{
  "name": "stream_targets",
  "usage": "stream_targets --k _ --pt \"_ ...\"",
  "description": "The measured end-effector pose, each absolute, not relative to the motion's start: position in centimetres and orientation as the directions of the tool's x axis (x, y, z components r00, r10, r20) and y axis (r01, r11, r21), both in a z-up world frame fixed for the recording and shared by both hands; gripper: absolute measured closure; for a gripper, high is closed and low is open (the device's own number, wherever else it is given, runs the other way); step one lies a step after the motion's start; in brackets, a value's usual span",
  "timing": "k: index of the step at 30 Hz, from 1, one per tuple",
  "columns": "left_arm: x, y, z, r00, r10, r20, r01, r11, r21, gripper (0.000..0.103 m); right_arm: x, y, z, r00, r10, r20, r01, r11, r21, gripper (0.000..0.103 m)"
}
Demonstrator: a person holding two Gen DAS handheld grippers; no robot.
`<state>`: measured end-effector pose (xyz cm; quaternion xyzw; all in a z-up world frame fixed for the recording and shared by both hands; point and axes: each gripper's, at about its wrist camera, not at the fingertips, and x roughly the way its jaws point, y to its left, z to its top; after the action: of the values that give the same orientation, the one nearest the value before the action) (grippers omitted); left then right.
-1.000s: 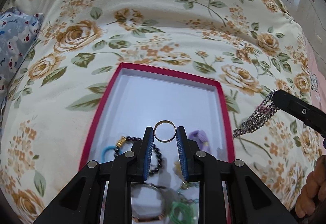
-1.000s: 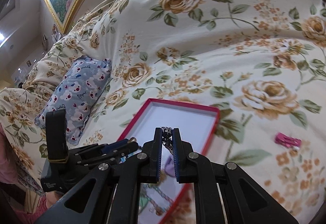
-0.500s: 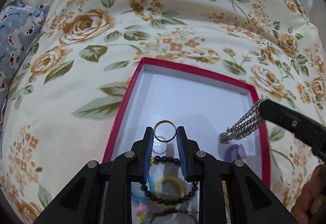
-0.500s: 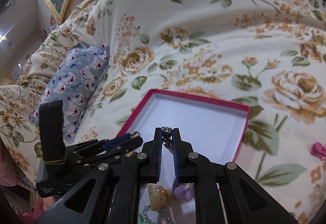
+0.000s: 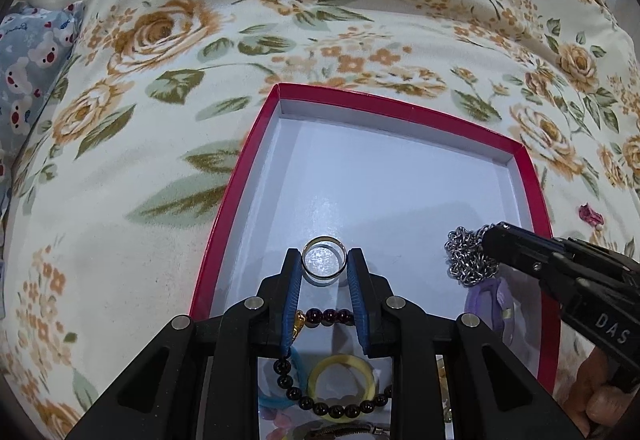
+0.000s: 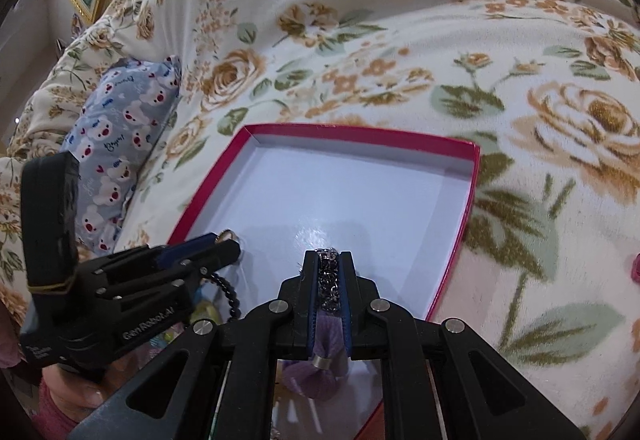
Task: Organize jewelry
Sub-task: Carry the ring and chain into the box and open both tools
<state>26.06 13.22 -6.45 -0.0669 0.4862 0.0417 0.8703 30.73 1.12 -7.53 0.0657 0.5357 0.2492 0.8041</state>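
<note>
Firstly, left wrist view: left gripper [image 5: 324,264] tilted steeply down over red box [image 5: 236,183], blue pads pinching gold ring [image 5: 324,260] at the fingertips, ring held upright above the white box floor near the box's middle. Below the fingers, inside the box: dark bead bracelet [image 5: 332,406], yellow band [image 5: 342,382], blue band [image 5: 276,398]. Coming in from the right edge: right gripper [image 5: 490,240], angled down toward the box's right side, bunched silver chain [image 5: 466,260] hanging from its tip over purple piece [image 5: 486,302]. Bit of a hand [image 5: 596,396] at lower right. Floral bedspread [image 5: 320,19] under everything, bear-print pillow [image 5: 28,59] far left.

Next, right wrist view: right gripper [image 6: 329,260] pointing down over the box's near half, pads pressed together on the chain [image 6: 329,282], links packed between them. Purple piece [image 6: 320,352] right beneath. Left gripper [image 6: 228,244] entering from the left, tip over the box's left edge, ring [image 6: 227,236] barely visible at its tip, bead bracelet [image 6: 230,290] under it. Fingers of a hand [image 6: 68,392] wrapped on that handle at lower left. Pink item [image 6: 634,268] on bedspread, far right.
</note>
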Motion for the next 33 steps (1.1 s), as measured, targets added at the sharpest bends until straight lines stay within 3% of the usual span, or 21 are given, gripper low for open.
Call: stream_targets --k 17,21,26,33 --pt "25.9 12.6 -6.4 0.517 0.031 -0.855 -0.13 0.991 -0.042 0.078 30.7 1.4 -7.8 0.298 0.443 -0.846 -0.345 0.876 0.337 0.092" --pt "25.8 12.5 -6.4 0.517 0.036 -0.855 -0.133 0.99 -0.039 0.064 30.7 1.2 -7.7 0.301 0.452 -0.84 -0.335 0.875 0.35 0.091" --pt "25.8 12.8 -6.4 0.517 0.033 -0.855 -0.14 0.989 -0.046 0.064 30.7 1.0 -7.5 0.301 0.461 -0.835 -0.33 0.872 0.363 0.088" --pt "25.0 13.2 -5.6 0.526 0.009 -0.85 -0.156 0.984 -0.087 0.058 30.4 0.1 -6.3 0.324 0.471 -0.82 -0.314 0.871 0.377 0.07"
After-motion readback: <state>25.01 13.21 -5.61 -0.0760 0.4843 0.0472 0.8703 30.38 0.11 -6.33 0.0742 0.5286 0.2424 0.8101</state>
